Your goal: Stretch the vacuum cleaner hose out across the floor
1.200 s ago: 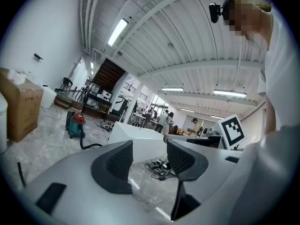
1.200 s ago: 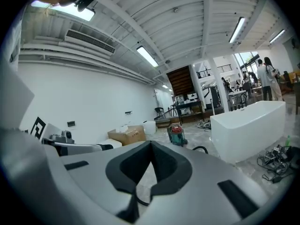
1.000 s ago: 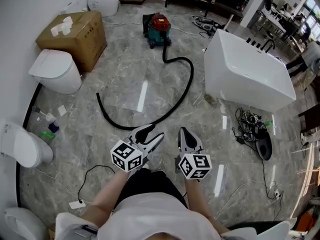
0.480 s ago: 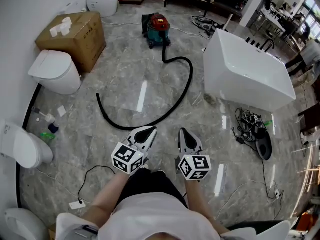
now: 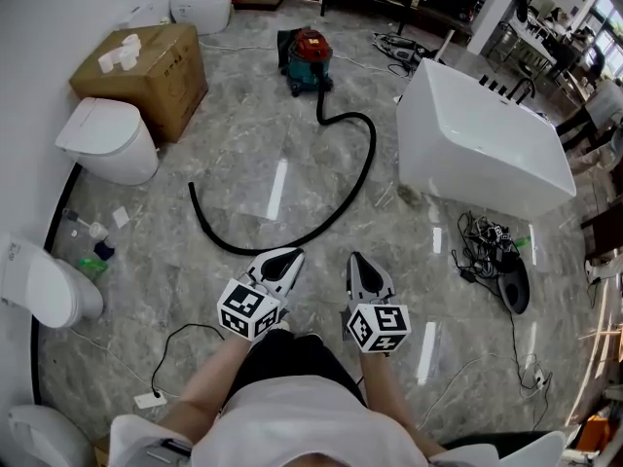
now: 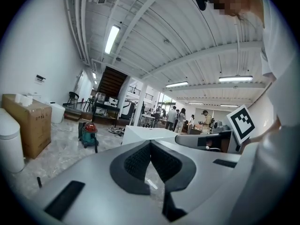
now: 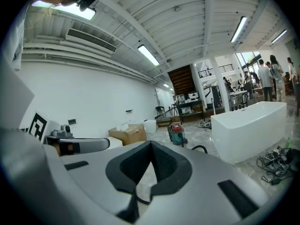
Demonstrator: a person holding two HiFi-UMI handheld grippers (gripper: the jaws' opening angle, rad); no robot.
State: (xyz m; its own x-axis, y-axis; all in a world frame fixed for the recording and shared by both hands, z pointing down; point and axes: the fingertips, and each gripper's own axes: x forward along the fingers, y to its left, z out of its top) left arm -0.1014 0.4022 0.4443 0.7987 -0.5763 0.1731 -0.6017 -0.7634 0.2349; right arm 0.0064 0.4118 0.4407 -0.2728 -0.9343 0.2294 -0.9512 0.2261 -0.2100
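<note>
Black hose [image 5: 373, 154] lies curved on the marble floor [image 5: 243, 144] from the red vacuum cleaner [image 5: 310, 56]; left tongs [image 5: 288, 254] and right tongs [image 5: 356, 258] both closed, empty

The red-topped vacuum cleaner [image 5: 310, 54] stands at twelve o'clock, its black ribbed hose [image 5: 371, 159] curling before it, the white bathtub [image 5: 467, 173] at two o'clock.

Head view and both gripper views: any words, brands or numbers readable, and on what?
No text is readable in any view.
vacuum cleaner: any brand mark is too small to read.
cardboard box: no legible print.
wall plate: too small to read.
left gripper and right gripper: their cubes bear square markers only, no words.
</note>
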